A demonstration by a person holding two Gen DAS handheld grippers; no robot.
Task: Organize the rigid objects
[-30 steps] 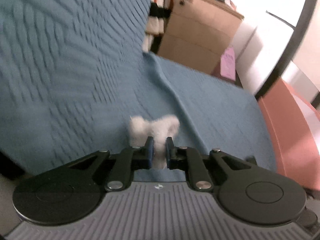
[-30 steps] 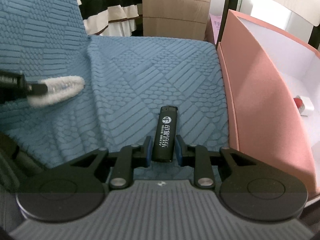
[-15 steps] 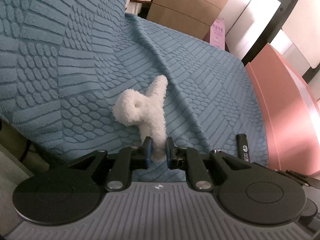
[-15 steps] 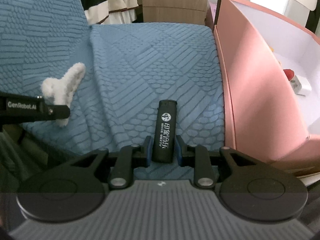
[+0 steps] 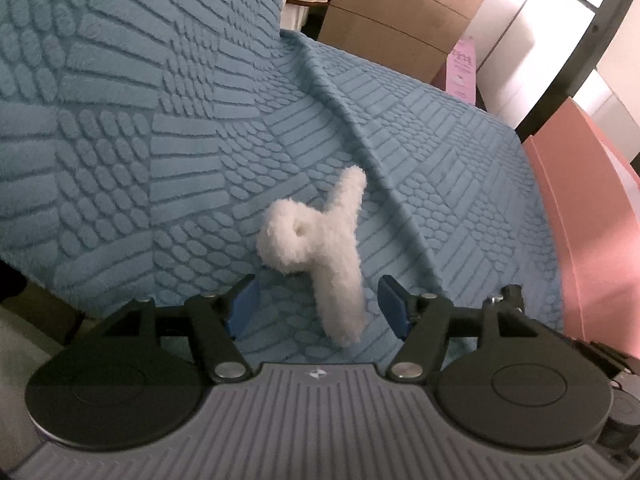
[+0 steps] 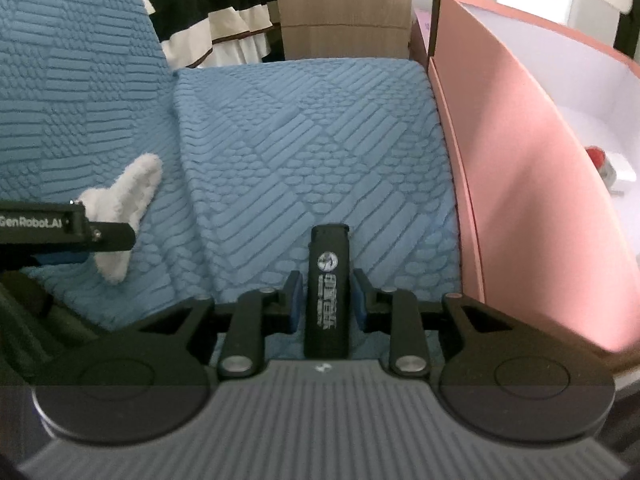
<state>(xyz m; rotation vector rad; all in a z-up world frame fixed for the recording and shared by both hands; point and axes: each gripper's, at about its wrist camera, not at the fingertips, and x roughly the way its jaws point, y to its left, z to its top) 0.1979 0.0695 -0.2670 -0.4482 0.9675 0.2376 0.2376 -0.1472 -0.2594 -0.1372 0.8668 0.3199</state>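
Observation:
A fluffy white hair clip [image 5: 316,236] lies on the blue textured sofa cover [image 5: 160,160]. My left gripper [image 5: 318,300] is over its near end, its jaws opening; the blue pads stand well clear on either side. The right wrist view shows the same clip [image 6: 132,184] at the left, with a finger of the left gripper [image 6: 100,232] in front of it. My right gripper [image 6: 327,296] is shut on a black lighter [image 6: 327,272] with white print, which points away from me over the seat.
An open pink box [image 6: 520,200] with a white inside stands against the seat's right edge, with a small red and white object [image 6: 604,164] in it. Behind the sofa are a wooden cabinet [image 6: 344,8] and striped cloth [image 6: 216,12].
The left gripper brought the white clip down onto the seat, then opened and let it go. The right gripper kept its hold on the lighter and barely moved.

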